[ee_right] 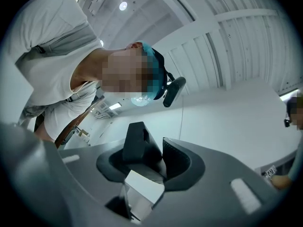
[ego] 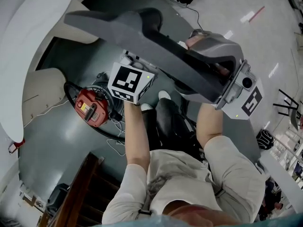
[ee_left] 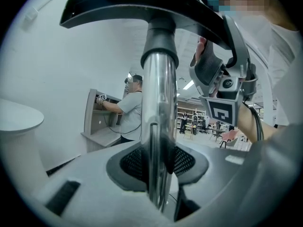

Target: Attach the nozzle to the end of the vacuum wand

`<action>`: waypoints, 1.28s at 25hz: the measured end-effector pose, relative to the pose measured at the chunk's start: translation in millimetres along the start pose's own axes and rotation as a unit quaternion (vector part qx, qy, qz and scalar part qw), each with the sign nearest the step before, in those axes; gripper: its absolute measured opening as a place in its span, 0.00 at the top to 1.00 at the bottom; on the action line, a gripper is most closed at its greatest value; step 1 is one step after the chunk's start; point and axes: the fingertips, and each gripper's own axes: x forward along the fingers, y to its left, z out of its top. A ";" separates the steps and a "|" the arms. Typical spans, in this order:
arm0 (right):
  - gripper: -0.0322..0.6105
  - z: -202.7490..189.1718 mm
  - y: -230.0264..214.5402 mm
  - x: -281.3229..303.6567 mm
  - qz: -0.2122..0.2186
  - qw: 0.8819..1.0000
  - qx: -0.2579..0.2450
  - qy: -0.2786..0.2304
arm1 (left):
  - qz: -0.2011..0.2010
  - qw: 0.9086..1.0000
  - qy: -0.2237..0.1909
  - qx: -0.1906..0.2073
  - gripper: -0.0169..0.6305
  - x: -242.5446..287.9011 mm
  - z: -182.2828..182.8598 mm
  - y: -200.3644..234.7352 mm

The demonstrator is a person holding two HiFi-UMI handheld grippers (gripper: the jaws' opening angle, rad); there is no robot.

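Note:
A wide dark grey floor nozzle [ego: 142,37] is held up close under the head camera, running from upper left to lower right. In the left gripper view its curved head [ee_left: 142,6] sits on top of the chrome wand [ee_left: 158,103]. The wand runs straight up between my left gripper [ee_left: 158,162], which is shut on it. My right gripper [ee_right: 156,150] is at the nozzle's right end [ego: 213,79], pointing upward. A dark grey piece [ee_right: 135,141] stands between its jaws, and a thin gap shows beside the right pad [ee_right: 179,157]. A pale block [ee_right: 142,188] lies low between the jaws.
The red vacuum body [ego: 92,109] with its black hose lies on the grey floor below. A white curved wall [ego: 28,41] is at the left and dark wooden furniture [ego: 80,193] at the lower left. Another person [ee_left: 132,110] stands at a grey kiosk farther off.

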 end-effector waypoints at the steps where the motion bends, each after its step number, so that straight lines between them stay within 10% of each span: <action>1: 0.69 0.1 0.0 -0.6 -0.001 1.000 0.002 0.003 | 0.001 1.000 -0.001 -0.001 0.78 -0.6 0.0 1.3; 23: 0.64 59.8 -0.4 -11.7 -0.020 1.000 0.013 0.001 | 0.024 1.000 0.004 -0.011 0.78 -8.2 -0.4 4.6; 32: 0.86 54.2 -32.0 4.0 -0.079 0.993 0.000 0.092 | 0.037 0.999 0.012 -0.021 0.78 -3.8 -0.7 6.6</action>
